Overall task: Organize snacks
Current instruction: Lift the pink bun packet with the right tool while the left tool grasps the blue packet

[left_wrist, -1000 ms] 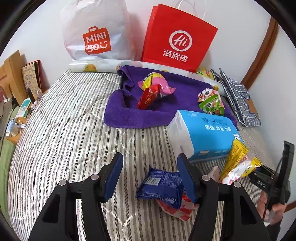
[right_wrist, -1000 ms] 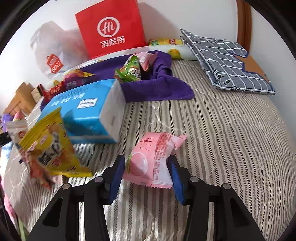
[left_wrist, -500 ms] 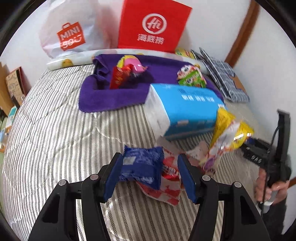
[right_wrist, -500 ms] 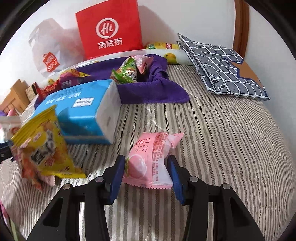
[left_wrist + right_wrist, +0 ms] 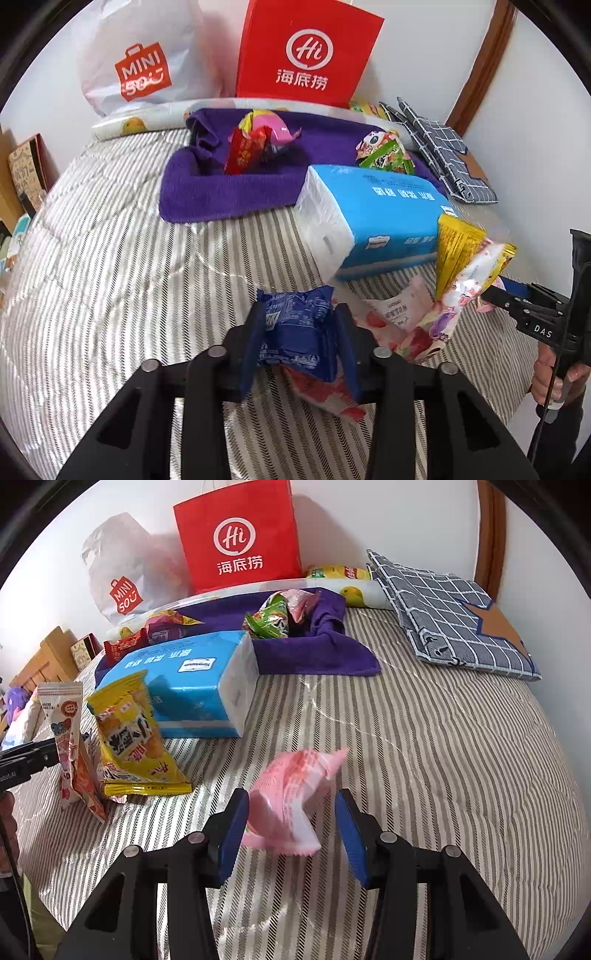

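My left gripper (image 5: 301, 314) points down at the striped bed, its jaws closing, and both blue pads press the crumpled blue snack packet (image 5: 295, 336). Under that packet lies a red one (image 5: 321, 391). A white strawberry packet (image 5: 399, 314) and a yellow packet (image 5: 458, 243) lean beside it. My right gripper (image 5: 291, 795) has a blurred, tilted pink snack packet (image 5: 288, 801) between its jaws. That packet touches the left pad, and a strip of bed shows before the right pad. Farther back, a purple towel (image 5: 221, 192) holds a red and pink packet (image 5: 255, 144) and a green one (image 5: 384, 155).
A blue tissue pack (image 5: 388, 214) lies between the towel and the near snacks. A red paper bag (image 5: 306, 55) and a white plastic bag (image 5: 140, 62) stand against the wall. A checked grey cloth (image 5: 454, 616) lies at the far right. A hand (image 5: 554, 373) holds the right tool.
The left jaws have narrowed onto the blue packet, which was lying loose between them. The right gripper has shifted a little, and the pink packet has tilted and blurred between its jaws.
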`<state>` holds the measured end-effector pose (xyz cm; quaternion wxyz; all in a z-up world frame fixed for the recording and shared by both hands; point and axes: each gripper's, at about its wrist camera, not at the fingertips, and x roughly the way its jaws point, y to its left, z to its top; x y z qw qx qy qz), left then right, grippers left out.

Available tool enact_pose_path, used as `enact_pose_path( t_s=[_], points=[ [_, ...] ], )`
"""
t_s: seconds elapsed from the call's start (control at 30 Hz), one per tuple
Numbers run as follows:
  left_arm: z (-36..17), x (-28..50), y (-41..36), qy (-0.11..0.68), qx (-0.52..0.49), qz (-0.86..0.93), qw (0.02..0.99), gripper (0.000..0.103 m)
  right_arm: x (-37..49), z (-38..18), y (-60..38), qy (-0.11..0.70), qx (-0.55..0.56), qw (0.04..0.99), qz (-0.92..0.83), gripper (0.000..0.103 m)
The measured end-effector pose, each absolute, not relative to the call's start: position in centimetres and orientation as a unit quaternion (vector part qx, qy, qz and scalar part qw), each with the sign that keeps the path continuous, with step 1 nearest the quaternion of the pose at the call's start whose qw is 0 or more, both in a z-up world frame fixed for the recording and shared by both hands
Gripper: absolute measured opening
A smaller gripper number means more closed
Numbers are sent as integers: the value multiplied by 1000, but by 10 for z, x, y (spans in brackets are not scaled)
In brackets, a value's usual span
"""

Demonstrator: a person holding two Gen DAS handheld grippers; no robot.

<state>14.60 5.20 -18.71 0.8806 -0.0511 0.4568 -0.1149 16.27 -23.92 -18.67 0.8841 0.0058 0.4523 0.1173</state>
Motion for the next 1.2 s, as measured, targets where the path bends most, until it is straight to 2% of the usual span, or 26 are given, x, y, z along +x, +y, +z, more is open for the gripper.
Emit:
enact_pose_path(
  t_s=[0.07,0.4,0.57,0.63,0.67,0.7,1.0,1.2],
  points=[
    [-189,147,53,459,-48,-112,880,36,162,-187,-241,452,12,885,114,49],
    [-203,154,56,465,-37,-82,881,52,164,-197,-230,447,-1,888,108,57],
    [-207,156,60,462,-37,-67,883,54,165,-200,-222,440,-24,892,101,59],
    [-206,155,60,459,-36,-68,885,49,166,-200,-224,438,-21,893,100,55],
    [-205,154,61,458,-34,-67,886,45,166,-200,-225,437,-20,894,96,47],
    [-204,153,62,457,-32,-67,887,44,166,-200,-226,435,-19,895,92,45],
    [-189,144,71,446,-57,-80,890,30,159,-190,-225,421,-1,900,113,44],
    [-182,139,76,443,-68,-80,890,25,151,-172,-218,399,-9,909,117,44]
  ],
)
